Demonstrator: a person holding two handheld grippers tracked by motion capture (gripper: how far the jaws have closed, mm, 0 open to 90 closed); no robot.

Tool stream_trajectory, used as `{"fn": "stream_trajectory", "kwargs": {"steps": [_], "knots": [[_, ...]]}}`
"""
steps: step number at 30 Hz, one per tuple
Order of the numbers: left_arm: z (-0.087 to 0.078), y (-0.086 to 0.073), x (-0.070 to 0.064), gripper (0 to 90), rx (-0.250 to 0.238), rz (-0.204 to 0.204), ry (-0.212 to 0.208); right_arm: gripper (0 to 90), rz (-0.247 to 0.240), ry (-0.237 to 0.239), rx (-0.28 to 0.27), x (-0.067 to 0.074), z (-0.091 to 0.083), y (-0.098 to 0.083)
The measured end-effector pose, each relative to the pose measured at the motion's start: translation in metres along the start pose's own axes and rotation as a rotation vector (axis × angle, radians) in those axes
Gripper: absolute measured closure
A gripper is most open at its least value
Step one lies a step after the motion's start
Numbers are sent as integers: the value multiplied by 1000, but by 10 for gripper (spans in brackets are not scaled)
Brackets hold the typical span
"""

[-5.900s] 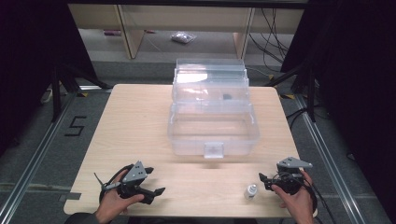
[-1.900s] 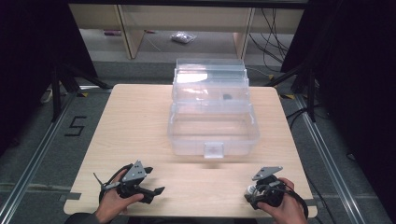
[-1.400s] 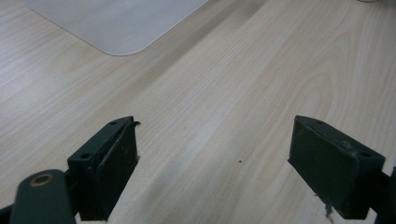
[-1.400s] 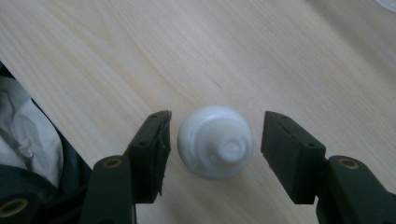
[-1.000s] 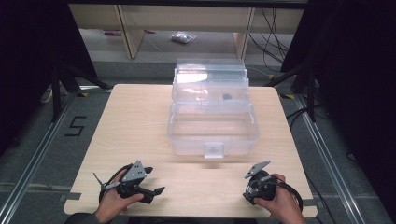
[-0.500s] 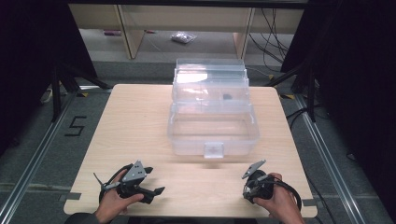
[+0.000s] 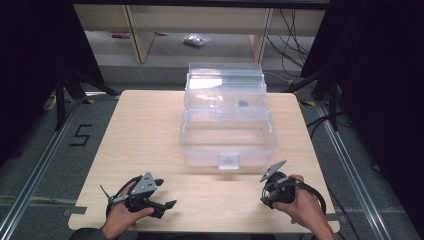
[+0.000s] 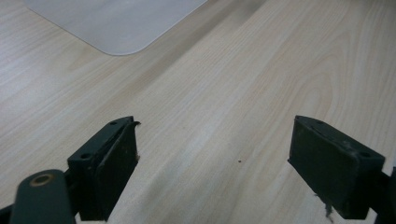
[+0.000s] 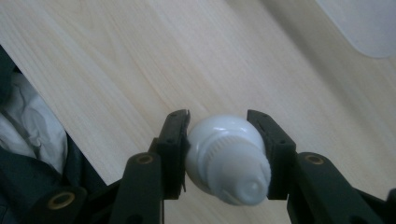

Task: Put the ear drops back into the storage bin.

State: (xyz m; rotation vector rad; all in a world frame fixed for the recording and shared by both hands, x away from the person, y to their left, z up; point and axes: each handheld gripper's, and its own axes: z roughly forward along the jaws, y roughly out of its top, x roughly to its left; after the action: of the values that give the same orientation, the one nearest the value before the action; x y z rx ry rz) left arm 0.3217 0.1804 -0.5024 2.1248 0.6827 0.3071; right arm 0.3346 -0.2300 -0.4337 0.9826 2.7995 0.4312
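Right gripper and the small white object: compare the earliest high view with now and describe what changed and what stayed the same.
The right gripper came down over the small white bulb-like object that stood on the table beside it; its jaws have just been closing and now clamp the object, lifted slightly toward the clear box. The left gripper stayed put, jaws open, and the box did not move.

Light wooden table (image 7: pixel 150 130) under the high view, clear plastic box (image 7: pixel 227 142) at its centre with lid (image 7: pixel 225 82) raised toward 12 o'clock (a small dark item inside), crumpled bag (image 7: pixel 195 40) on the floor at 12 o'clock, "5" floor marking (image 7: pixel 80 135) at 9 o'clock.
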Motion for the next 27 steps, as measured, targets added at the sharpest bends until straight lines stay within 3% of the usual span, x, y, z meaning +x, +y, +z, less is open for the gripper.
{"fn": "stream_trajectory", "kwargs": {"steps": [1, 3, 8, 27], "knots": [[1, 0, -2, 149, -17, -23, 1, 602, -2, 2, -6, -4, -5, 4], [0, 0, 0, 148, -1, -4, 3, 602, 3, -3, -2, -6, -7, 6], [1, 0, -1, 149, -15, -19, -2, 602, 20, -7, -1, -14, -19, 14], [1, 0, -1, 149, -13, -18, -5, 602, -15, -6, -4, -40, -52, 48]]}}
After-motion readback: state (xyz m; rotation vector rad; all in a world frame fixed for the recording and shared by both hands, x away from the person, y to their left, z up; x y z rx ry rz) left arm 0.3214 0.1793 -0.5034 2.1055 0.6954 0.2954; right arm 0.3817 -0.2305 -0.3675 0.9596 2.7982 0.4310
